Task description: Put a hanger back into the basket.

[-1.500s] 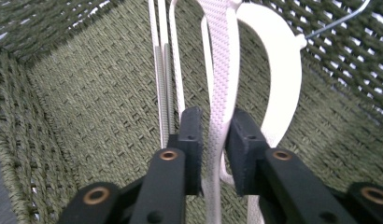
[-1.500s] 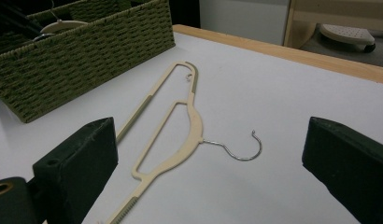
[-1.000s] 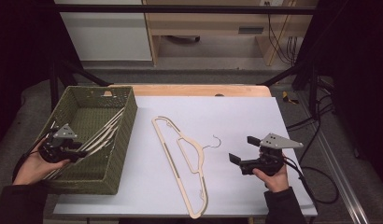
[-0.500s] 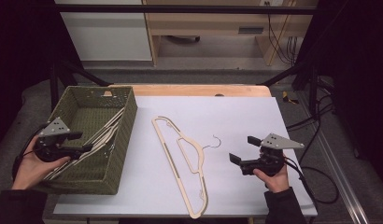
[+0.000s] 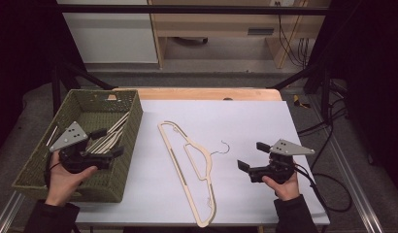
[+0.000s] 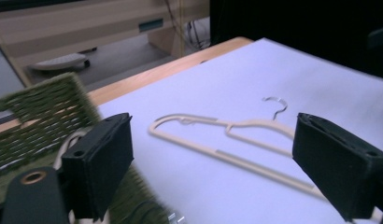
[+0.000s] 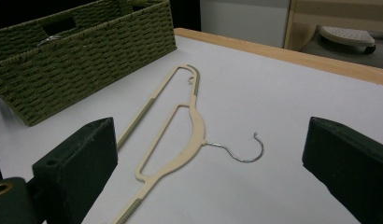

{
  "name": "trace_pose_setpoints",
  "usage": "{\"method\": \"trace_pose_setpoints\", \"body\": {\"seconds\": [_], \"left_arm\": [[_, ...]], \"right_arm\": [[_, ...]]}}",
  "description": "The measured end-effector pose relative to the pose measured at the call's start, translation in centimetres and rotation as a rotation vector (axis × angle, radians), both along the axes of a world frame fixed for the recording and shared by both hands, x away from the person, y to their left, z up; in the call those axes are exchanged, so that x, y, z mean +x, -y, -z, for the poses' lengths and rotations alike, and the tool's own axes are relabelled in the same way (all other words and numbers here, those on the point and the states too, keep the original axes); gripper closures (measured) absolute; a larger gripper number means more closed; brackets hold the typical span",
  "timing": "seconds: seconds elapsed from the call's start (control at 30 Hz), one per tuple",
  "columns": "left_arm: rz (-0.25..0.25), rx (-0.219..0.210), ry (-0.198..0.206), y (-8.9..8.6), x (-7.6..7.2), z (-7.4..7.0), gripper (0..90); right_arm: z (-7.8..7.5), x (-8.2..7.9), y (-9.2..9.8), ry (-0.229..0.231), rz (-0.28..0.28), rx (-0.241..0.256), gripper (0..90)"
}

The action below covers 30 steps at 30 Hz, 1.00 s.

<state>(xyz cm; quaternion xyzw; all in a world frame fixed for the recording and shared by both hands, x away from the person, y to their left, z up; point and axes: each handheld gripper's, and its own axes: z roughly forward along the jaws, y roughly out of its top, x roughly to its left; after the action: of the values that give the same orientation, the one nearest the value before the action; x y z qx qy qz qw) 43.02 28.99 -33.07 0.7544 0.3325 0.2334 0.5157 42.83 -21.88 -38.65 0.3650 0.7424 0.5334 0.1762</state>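
Observation:
A cream plastic hanger (image 5: 190,165) with a metal hook (image 5: 223,147) lies flat on the white table (image 5: 245,121). It also shows in the left gripper view (image 6: 236,140) and the right gripper view (image 7: 180,126). My left gripper (image 5: 107,142) is open above the green wicker basket (image 5: 39,150), jaws pointing right toward the hanger. More cream hangers (image 5: 109,133) lie inside the basket. My right gripper (image 5: 253,156) is open, low over the table right of the hanger, with nothing between its jaws.
The basket's woven wall (image 7: 77,60) stands at the table's left edge. A wooden strip (image 5: 207,93) runs along the far edge. Cables (image 5: 328,179) trail off the right side. Bare table lies beyond the hanger.
My left gripper has risen and swung right over the basket, its jaws now pointing at the table. The right gripper and the hanger have stayed put.

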Motion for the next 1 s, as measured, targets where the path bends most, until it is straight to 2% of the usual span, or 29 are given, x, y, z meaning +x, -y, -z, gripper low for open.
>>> {"method": "trace_pose_setpoints", "body": {"seconds": [0.07, 0.23, 0.3, 0.47, 0.57, 0.63, 0.77, 0.8, 0.9, 1.0], "left_arm": [[0.004, -0.022, 0.012, 1.0, -0.2, 0.1, 10.8], [0.031, -0.041, 0.026, 3.5, -0.5, 0.3, 8.8], [0.046, -0.047, 0.024, 4.4, -0.5, 0.4, 8.0], [0.064, -0.095, 0.022, 6.4, -0.3, 1.1, 7.8], [0.077, -0.101, 0.010, 7.4, -0.1, 1.8, 8.2], [0.085, -0.076, -0.002, 8.1, 0.0, 2.3, 8.2], [0.111, -0.061, -0.024, 9.0, 0.4, 3.1, 8.4], [0.116, -0.046, -0.027, 9.3, 0.6, 3.2, 8.7], [0.131, -0.033, -0.054, 10.4, 1.5, 3.7, 9.2], [0.139, -0.005, -0.071, 11.8, 2.5, 4.2, 9.2]], "right_arm": [[0.1, 0.0, -0.1, 0.002, -0.009, -0.008, 3.8], [0.1, 0.0, -0.4, -0.001, -0.013, -0.009, 3.9], [0.2, -0.1, -0.6, -0.004, -0.013, -0.006, 3.9], [0.2, -0.2, -1.3, -0.003, -0.028, -0.020, 3.9], [0.2, -0.4, -1.7, -0.010, -0.038, -0.017, 4.0], [0.4, -0.4, -1.8, -0.012, -0.045, -0.025, 4.0], [0.8, -0.3, -2.3, -0.027, -0.048, -0.040, 3.9], [0.8, -0.3, -2.4, -0.030, -0.048, -0.044, 3.9], [1.0, -0.2, -2.3, -0.032, -0.042, -0.061, 3.8], [0.9, -0.3, -2.2, -0.023, -0.038, -0.051, 3.8]]}}
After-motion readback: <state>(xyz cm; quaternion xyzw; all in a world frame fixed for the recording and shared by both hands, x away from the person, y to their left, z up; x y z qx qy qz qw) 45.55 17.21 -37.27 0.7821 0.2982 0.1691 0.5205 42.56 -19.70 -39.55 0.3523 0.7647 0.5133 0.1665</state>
